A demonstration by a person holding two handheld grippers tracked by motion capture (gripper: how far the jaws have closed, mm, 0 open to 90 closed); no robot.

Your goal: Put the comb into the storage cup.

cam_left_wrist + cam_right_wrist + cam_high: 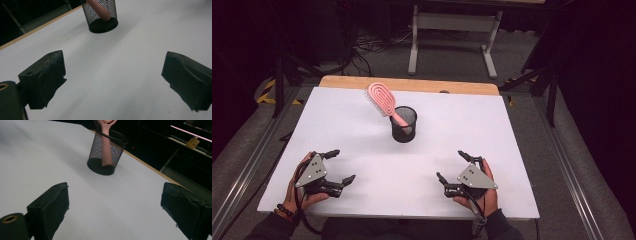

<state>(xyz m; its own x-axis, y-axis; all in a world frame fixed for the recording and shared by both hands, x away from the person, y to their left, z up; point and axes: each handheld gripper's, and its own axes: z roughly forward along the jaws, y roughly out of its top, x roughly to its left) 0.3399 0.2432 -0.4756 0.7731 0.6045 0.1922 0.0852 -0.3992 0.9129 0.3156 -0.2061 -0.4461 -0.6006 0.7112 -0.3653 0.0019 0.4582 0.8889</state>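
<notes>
High view: white worktop (pixel 362 115) with a wooden edge strip along the far side. Black mesh cup (pixel 404 124) stands upright a bit past centre, pink hairbrush (pixel 383 102) in it handle-down, head leaning out to the upper left. No readable writing or branding on cup, brush or either tool. Left tool (pixel 336 167) sits low near the front-left corner, jaws spread wide, holding nothing. Right tool (pixel 455 168) near the front-right, jaws also spread wide, nothing between them. Both are well apart from the cup, bare worktop in between, nothing in the path. Behind the worktop: a light-coloured table frame (pixel 454 37) on the floor, cables, dark stands at both sides.

Left gripper view: jaws far apart at the lower left and lower right, empty. Mesh cup (pixel 100 15) at the top edge, pink handle (pixel 100 9) visible through the mesh, resting against the inside wall. Wooden edge at the upper left. No labels legible.

Right gripper view: jaws wide, empty. Mesh cup (pixel 107 153) upright ahead at centre, brush handle (pixel 107 142) rising out of it, head cut off by the top edge. In the dark background at the right a small yellowish object (pixel 193 142) on a shelf, too blurred to read.
</notes>
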